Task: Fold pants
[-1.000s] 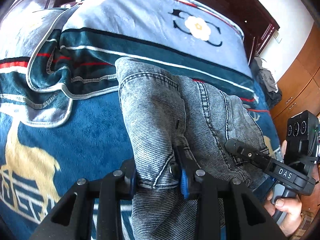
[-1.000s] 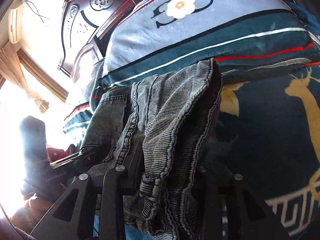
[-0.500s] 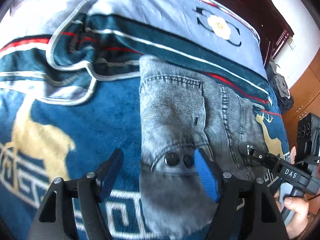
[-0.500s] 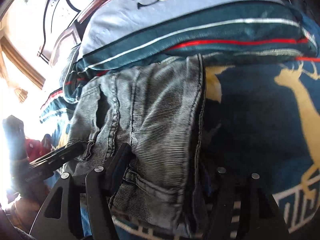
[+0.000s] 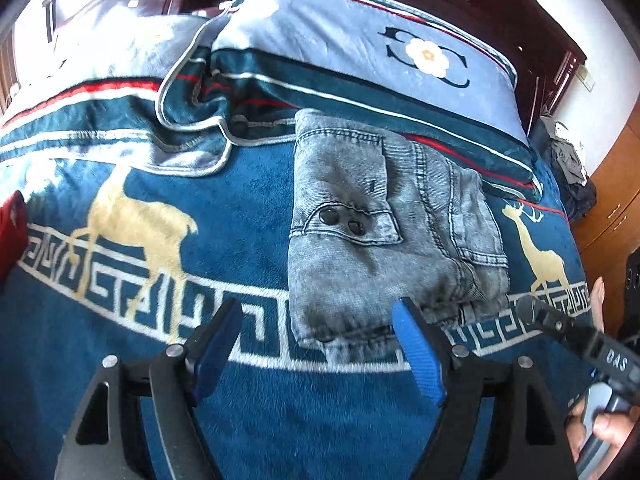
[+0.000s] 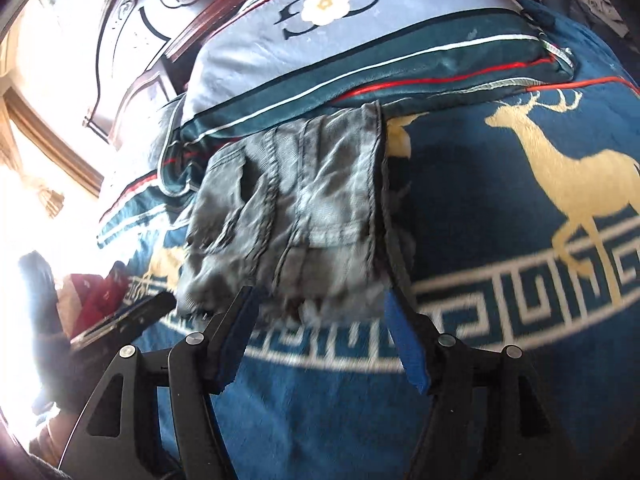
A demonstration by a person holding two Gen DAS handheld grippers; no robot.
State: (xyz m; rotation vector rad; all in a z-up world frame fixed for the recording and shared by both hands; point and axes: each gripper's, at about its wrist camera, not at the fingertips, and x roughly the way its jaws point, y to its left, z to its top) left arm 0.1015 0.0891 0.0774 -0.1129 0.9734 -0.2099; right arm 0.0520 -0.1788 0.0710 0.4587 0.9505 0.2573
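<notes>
Grey denim pants (image 5: 380,232) lie folded into a compact rectangle on the blue deer-pattern blanket (image 5: 200,208), their far edge against a pillow. They also show in the right wrist view (image 6: 296,216). My left gripper (image 5: 318,320) is open and empty, just short of the bundle's near edge. My right gripper (image 6: 320,312) is open and empty, its blue pads at the near edge of the pants. The right gripper's finger (image 5: 560,324) shows at the right of the left wrist view.
A blue and teal pillow (image 5: 360,60) with a flower mark lies behind the pants, before a dark carved headboard (image 6: 136,40). A second pillow (image 5: 100,52) lies left. A red object (image 5: 12,228) sits at the blanket's left edge. Wooden drawers (image 5: 612,208) stand right.
Both grippers held the pants' near edge a second ago, then opened and let go. Both have drawn back, and the folded pants now rest flat on the blanket.
</notes>
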